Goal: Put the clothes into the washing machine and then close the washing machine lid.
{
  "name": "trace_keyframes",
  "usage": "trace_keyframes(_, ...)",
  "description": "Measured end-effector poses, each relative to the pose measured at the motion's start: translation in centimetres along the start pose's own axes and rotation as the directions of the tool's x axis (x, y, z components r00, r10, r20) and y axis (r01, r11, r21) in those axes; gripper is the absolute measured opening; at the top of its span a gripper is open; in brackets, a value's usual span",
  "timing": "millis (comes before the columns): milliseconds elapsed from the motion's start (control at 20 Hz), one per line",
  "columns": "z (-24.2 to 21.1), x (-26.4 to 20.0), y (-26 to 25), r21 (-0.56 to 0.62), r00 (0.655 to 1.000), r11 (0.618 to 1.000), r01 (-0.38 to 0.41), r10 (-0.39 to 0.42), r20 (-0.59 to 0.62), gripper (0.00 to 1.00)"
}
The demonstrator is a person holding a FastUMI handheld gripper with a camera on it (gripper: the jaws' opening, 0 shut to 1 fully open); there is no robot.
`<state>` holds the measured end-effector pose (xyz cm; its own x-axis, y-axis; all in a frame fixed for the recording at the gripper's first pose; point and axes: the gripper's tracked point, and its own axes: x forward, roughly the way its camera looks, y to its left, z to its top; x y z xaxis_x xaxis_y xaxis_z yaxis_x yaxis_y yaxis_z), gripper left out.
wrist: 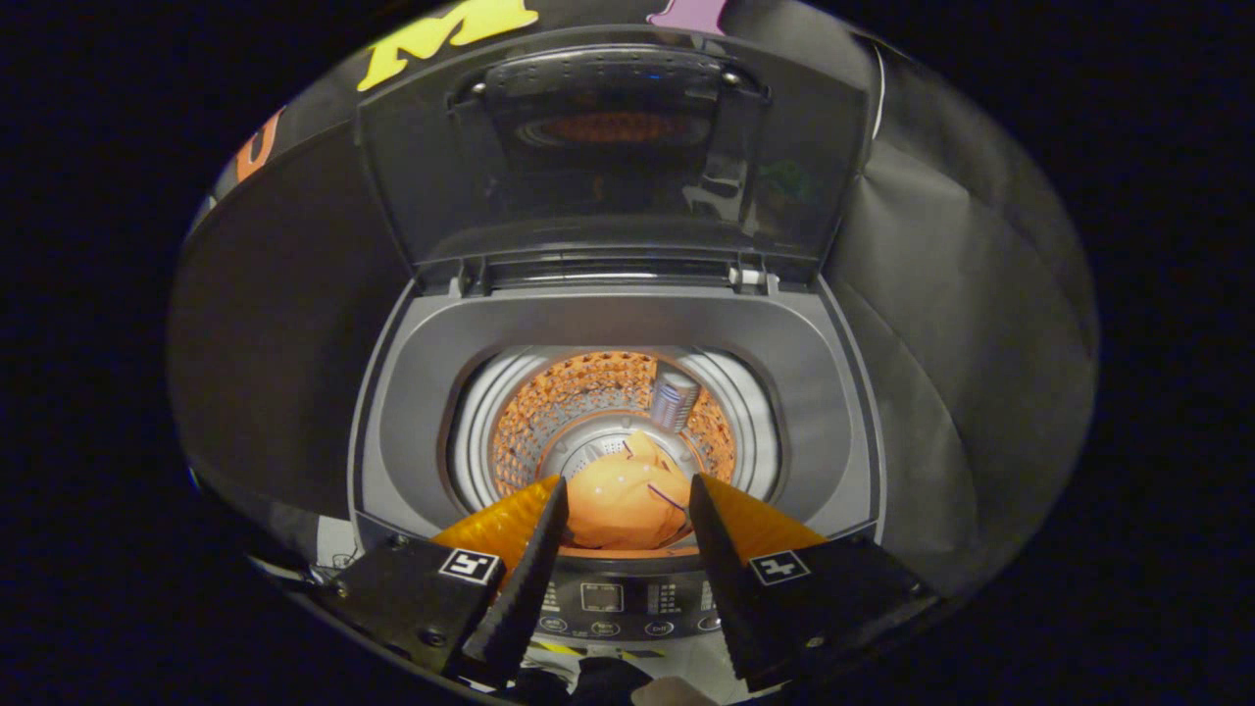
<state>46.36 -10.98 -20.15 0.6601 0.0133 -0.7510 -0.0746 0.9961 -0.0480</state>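
The gripper [627, 490] hangs over the front edge of a top-loading washing machine [412, 392], its jaws spread apart and grasping nothing. Beyond them an orange garment [623, 500] lies bunched at the bottom of the drum [578, 402], apart from the jaws. The lid [608, 147] stands upright at the back. The likely risk: the smooth lid slipping from the jaws and slamming. The control panel [603, 598] print is too small to read.
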Motion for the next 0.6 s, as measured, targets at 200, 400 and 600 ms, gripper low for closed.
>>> trace_keyframes(200,1.3,-1.6,0.8,-0.022,0.999,1.000,-0.003,0.004,0.054,0.78)
trace_keyframes(400,4.1,-4.0,1.5,-0.026,0.990,1.000,-0.002,0.006,0.142,0.78)
trace_keyframes(600,8.2,-7.3,2.5,-0.059,0.966,0.998,0.001,0.014,0.260,0.78)
